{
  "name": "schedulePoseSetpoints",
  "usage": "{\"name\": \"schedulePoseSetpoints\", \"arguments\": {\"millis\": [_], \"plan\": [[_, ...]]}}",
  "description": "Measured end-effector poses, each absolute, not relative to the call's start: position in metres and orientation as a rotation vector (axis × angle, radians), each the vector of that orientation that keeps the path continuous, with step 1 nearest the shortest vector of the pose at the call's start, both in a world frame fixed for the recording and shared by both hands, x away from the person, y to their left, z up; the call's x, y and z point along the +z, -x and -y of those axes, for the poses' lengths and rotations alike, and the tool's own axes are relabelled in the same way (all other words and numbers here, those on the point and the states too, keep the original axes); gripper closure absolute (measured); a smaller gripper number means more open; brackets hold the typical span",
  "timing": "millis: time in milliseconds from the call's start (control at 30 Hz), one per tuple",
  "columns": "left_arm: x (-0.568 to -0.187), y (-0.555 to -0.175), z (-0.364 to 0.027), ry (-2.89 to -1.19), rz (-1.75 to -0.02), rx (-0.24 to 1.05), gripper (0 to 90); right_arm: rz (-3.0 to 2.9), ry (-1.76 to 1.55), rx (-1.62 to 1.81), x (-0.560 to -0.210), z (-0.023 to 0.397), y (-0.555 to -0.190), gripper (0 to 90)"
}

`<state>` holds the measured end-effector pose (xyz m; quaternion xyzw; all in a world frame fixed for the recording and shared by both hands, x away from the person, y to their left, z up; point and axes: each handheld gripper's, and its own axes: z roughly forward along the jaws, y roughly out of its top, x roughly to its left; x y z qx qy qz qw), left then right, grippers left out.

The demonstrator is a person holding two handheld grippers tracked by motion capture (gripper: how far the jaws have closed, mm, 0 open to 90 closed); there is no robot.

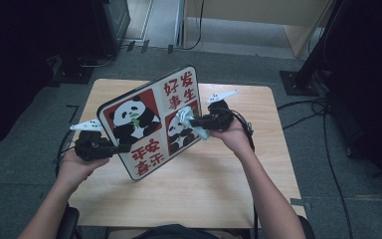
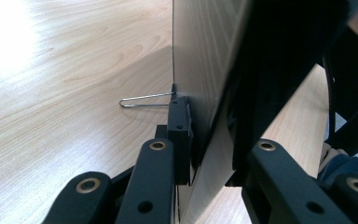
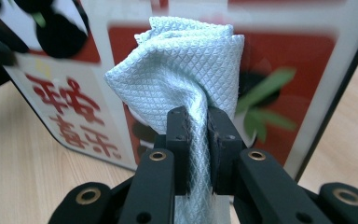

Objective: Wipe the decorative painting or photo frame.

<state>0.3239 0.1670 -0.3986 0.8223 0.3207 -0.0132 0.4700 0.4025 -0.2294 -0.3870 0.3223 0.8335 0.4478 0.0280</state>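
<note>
Wiping step in hand, by my reading: panda board [image 1: 149, 122] held up off the bench [image 1: 214, 174], tilted, printed face toward the person. Left claw [image 1: 119, 147] clamped tight on the board's lower left edge; in the left gripper view its jaws pinch the thin panel [image 2: 200, 84] edge-on, a wire loop [image 2: 144, 100] sticking out behind. Right claw [image 1: 191, 121] closed hard on a pale green cloth [image 1: 191, 122]; right gripper view has the cloth [image 3: 186, 65] bunched above the jaws and pressed against or just off the red panda panel [image 3: 289, 51], contact not certain. Next move likely calls for a steady stroke across the glossy face while the left grip braces the board against the push; too much pressure could twist the panel in the clamp.
</note>
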Motion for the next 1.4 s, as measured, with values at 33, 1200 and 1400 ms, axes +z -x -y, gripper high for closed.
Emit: {"name": "schedulePoseSetpoints", "arguments": {"millis": [33,1200,1400], "plan": [[-0.399,-0.324,-0.167,-2.015,-0.786,-0.032,78.3,-2.57,-0.983,1.386,-0.381,0.229,-0.404,81.2],[-0.399,-0.324,-0.167,-2.015,-0.782,-0.031,78.5,-2.518,-0.788,1.375,-0.29,0.181,-0.422,80.9],[-0.399,-0.324,-0.167,-2.016,-0.782,-0.031,78.4,-2.525,-0.799,1.376,-0.3,0.183,-0.421,80.8]]}}
